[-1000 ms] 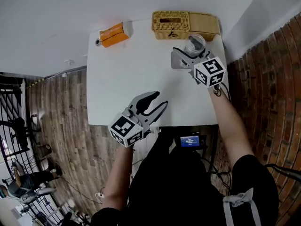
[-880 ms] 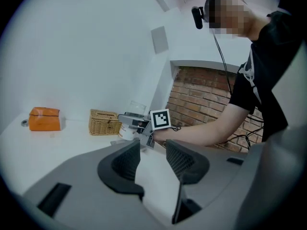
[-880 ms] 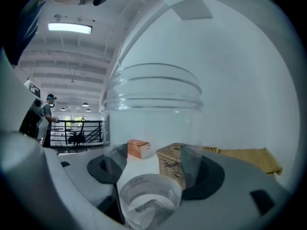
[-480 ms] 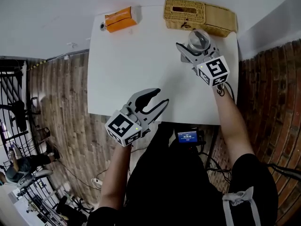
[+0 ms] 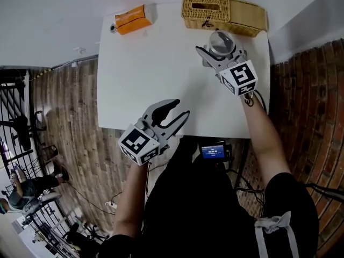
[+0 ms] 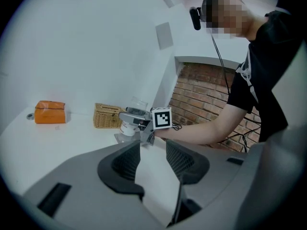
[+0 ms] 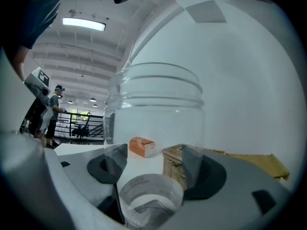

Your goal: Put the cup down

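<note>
A clear plastic cup point(image 5: 221, 43) stands upright between the jaws of my right gripper point(image 5: 217, 50) at the table's far right, just in front of the wicker basket. In the right gripper view the cup point(image 7: 153, 123) fills the gap and both pads press its sides, so the right gripper point(image 7: 153, 163) is shut on it. Whether its base touches the table I cannot tell. My left gripper point(image 5: 174, 113) hovers over the table's near edge, open and empty. The left gripper view shows its jaws point(image 6: 152, 146) apart, with the cup point(image 6: 131, 117) far ahead.
The white table point(image 5: 145, 74) carries a wicker basket point(image 5: 206, 9) and a tan box point(image 5: 248, 16) along the back, and an orange box point(image 5: 130, 19) at the back left. A small screen point(image 5: 214, 150) sits below the near edge. Brick wall lies right.
My right gripper has shifted a little away from the basket with the cup still in it and rolled slightly. The left gripper has stayed in place, open.
</note>
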Demonstrator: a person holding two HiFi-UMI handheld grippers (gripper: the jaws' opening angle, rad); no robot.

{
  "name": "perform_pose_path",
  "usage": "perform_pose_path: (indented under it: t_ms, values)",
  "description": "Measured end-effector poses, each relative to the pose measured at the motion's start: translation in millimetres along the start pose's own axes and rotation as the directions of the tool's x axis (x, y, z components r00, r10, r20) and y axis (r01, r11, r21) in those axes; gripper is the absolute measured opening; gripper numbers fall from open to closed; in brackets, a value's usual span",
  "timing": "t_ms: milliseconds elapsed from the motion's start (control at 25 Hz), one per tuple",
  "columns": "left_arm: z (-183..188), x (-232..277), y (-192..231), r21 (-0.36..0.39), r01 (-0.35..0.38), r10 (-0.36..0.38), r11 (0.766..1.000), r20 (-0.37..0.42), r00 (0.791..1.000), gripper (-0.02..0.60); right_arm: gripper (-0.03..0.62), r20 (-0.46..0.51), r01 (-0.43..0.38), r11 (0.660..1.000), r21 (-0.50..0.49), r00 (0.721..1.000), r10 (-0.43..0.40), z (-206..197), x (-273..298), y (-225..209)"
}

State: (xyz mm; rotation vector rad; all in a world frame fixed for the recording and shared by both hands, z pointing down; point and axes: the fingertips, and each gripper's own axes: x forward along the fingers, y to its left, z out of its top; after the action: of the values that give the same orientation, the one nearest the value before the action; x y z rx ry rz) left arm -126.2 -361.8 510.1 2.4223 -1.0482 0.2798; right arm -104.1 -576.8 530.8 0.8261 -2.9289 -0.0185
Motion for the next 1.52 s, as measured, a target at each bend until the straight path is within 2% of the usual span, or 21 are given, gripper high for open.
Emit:
perform_pose_path:
  t_ms: [240, 320, 480, 640, 1120, 1520]
  values:
    - [-3, -5, -4, -0.004, -0.015, 0.015, 1.0, -0.002, 1.0, 0.176, 0.354, 0.024, 0.024, 1.0, 0.019, 0.999, -0.024, 1, -2, -4]
    - [-5, -8, -6, -0.008, -0.022, 0.022, 1.0, -0.005, 1.0, 0.176, 0.356, 0.008, 0.022, 1.0, 0.01, 1.0, -0.022, 0, -2, -3]
    - [-5, -12, -6, -0.018, -0.028, 0.028, 0.999, 0.002, 1.0, 0.176, 0.398, -0.03, 0.012, 1.0, -0.008, 0.999, -0.012, -9, -6, 0]
    - [-4, -15, -4, -0.019, -0.033, 0.033, 0.999, 0.012, 0.999, 0.176, 0.402, -0.065, 0.014, 0.999, -0.035, 0.998, -0.017, -19, -12, 2]
    - [-8, -9, -10, -0.016, -0.023, 0.024, 1.0, 0.025, 0.999, 0.176, 0.402, -0.11, 0.075, 0.993, 0.088, 0.992, -0.065, -42, -57, 1]
    - [7, -15, -13, 0.015, -0.021, 0.02, 1.0, 0.071, 0.997, 0.176, 0.4, -0.127, 0.109, 0.981, 0.162, 0.988, -0.089, -23, -102, 12]
